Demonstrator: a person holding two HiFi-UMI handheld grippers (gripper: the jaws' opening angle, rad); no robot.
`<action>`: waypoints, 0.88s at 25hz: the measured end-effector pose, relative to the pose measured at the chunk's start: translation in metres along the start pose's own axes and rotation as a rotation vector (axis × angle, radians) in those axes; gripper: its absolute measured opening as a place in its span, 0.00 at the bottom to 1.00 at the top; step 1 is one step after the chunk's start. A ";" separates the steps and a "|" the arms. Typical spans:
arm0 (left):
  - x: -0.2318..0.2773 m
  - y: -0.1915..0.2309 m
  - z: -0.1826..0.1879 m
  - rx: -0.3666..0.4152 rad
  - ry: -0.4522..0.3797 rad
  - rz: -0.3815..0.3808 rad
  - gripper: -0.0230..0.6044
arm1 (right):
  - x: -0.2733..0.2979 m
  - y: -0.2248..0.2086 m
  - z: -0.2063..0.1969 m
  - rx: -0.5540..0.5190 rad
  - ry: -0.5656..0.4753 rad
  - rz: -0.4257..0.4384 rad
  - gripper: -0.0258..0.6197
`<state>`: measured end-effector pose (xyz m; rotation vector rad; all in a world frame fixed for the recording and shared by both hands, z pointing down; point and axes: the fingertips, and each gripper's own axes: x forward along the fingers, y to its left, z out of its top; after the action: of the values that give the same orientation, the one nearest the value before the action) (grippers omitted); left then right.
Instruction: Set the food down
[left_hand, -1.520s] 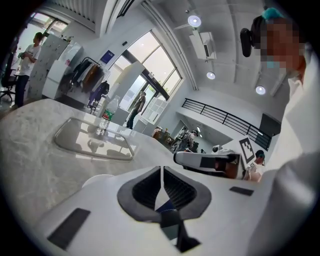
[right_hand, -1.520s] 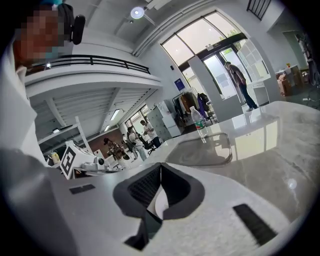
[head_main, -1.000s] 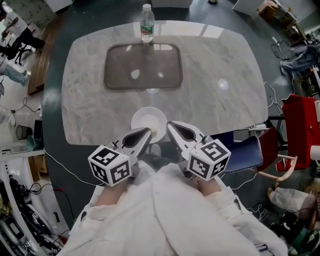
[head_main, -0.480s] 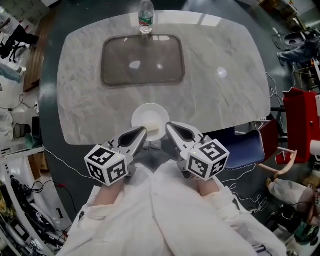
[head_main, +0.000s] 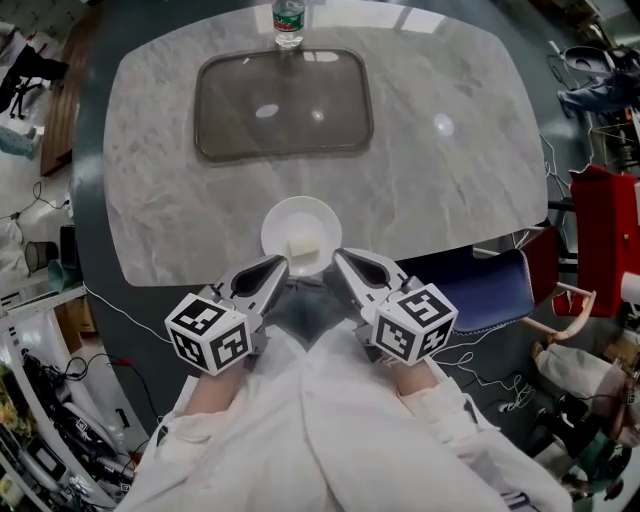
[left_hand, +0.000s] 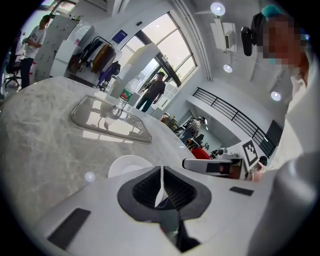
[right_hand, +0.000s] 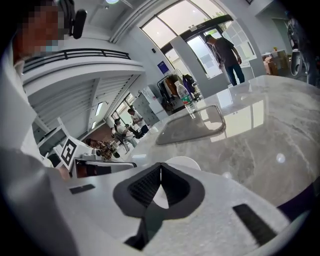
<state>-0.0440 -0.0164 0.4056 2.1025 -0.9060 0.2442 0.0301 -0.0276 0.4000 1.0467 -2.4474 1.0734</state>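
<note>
A white plate (head_main: 286, 220) sits near the front edge of the marble table (head_main: 430, 190), with a small pale piece of food (head_main: 304, 246) on it. My left gripper (head_main: 276, 265) hovers just in front of the plate's left side, jaws shut and empty. My right gripper (head_main: 342, 258) hovers at the plate's right front, also shut and empty. The plate (left_hand: 129, 165) shows just beyond the left jaws in the left gripper view, and the plate (right_hand: 184, 163) peeks over the right jaws in the right gripper view.
A grey rectangular tray (head_main: 283, 103) lies at the table's far middle, with a water bottle (head_main: 288, 20) behind it. A blue chair (head_main: 500, 292) and red furniture (head_main: 605, 235) stand to the right. People stand in the background (right_hand: 225, 52).
Both grippers stay shut in front of me. The head view has shifted, so the table and plate sit lower in the picture, and the food on the plate now shows.
</note>
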 end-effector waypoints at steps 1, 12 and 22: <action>0.001 0.002 -0.001 -0.005 0.001 0.002 0.08 | 0.001 -0.003 -0.003 0.006 0.004 -0.004 0.04; 0.013 0.013 -0.023 -0.028 0.040 -0.005 0.08 | 0.016 -0.012 -0.035 0.008 0.073 -0.008 0.04; 0.017 0.032 -0.048 -0.050 0.103 0.023 0.08 | 0.023 -0.020 -0.066 0.025 0.158 -0.023 0.04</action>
<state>-0.0472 -0.0029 0.4644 2.0154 -0.8666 0.3355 0.0257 -0.0012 0.4679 0.9569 -2.2981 1.1362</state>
